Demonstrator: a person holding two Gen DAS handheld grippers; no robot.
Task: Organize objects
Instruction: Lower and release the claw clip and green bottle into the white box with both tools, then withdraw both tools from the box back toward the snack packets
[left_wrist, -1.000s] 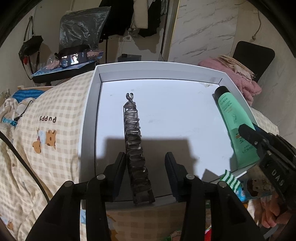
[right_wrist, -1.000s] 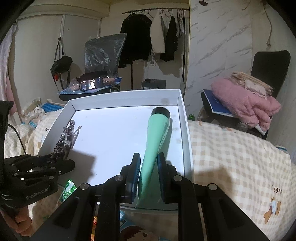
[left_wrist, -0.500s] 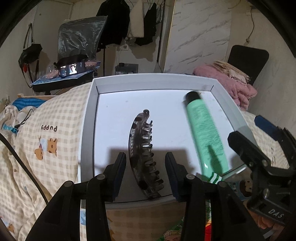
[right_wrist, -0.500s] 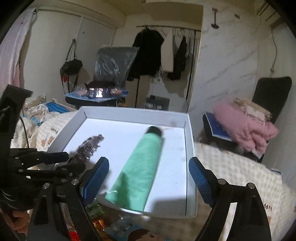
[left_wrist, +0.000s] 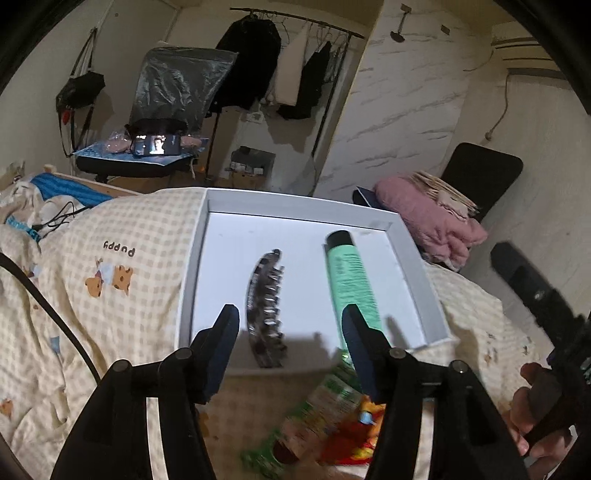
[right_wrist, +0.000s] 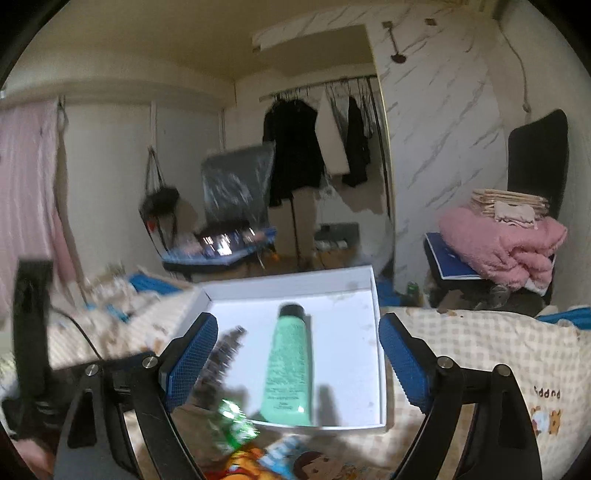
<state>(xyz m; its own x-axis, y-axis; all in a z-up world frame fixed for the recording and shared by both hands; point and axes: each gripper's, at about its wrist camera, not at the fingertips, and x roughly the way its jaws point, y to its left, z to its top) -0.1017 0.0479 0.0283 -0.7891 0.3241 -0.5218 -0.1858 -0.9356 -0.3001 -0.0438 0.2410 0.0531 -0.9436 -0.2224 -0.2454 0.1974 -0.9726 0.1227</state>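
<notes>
A: What is shown, from the largest thing down?

B: A bed under a checked quilt (left_wrist: 122, 266) is seen, printed with cartoon bears. On it a shallow white tray (left_wrist: 192, 266) is laid. Inside the tray a dark hair claw clip (left_wrist: 264, 306) lies beside a green tube (left_wrist: 352, 280) with a black cap; the two are apart, roughly parallel.

A: And the grippers?

B: The left gripper (left_wrist: 290, 339) is held before the tray's near edge, its jaws opening, with the clip seen between them but not touched. The right gripper (right_wrist: 297, 354) is spread wide, the tube framed between its blue pads (right_wrist: 192, 358) without contact.

A: What is hard to make out?

B: In the right wrist view the clip (right_wrist: 221, 354) is smeared by motion blur. Bright snack packets (left_wrist: 325, 417) below the tray are blurred and partly covered by the fingers, so their print cannot be read. At the left view's right edge, a hand (left_wrist: 535, 410) is cut off by the frame.
</notes>
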